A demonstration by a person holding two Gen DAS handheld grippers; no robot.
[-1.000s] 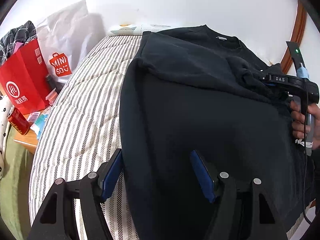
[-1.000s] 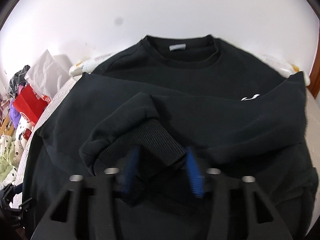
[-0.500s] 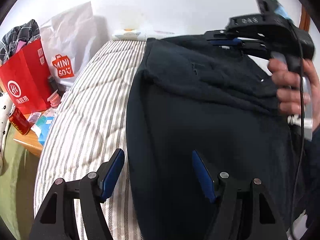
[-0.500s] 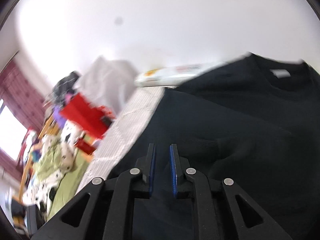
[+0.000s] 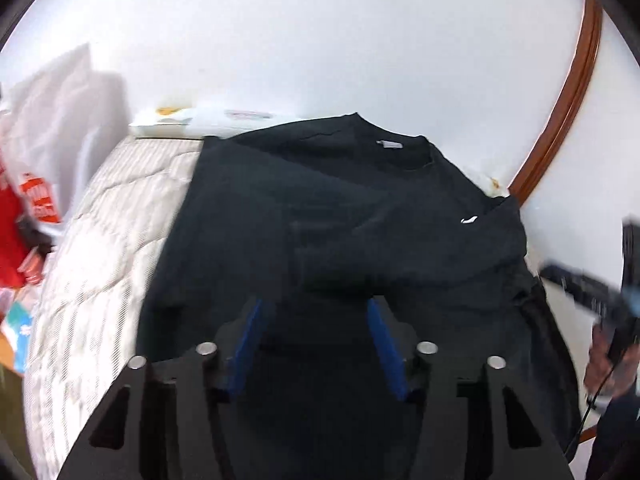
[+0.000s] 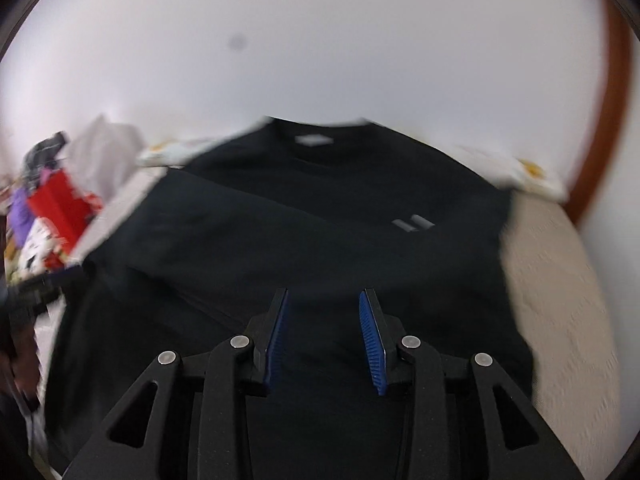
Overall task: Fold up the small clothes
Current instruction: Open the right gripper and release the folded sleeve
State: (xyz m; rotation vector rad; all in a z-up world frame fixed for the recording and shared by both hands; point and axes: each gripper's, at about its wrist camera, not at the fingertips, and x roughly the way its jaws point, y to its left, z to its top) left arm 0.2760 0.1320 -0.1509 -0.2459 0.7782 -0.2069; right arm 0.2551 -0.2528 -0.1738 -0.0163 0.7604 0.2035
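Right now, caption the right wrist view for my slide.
Right gripper, jaws open and empty, above the black sweatshirt spread on the bed.

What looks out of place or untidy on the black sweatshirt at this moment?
Nothing is damaged. The black sweatshirt has both sleeves folded across its chest, leaving uneven ridges, not a flat panel.

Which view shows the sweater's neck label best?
The left wrist view: the label is small but sharp inside the sweater collar. The right wrist view shows it larger but smeared by motion blur.
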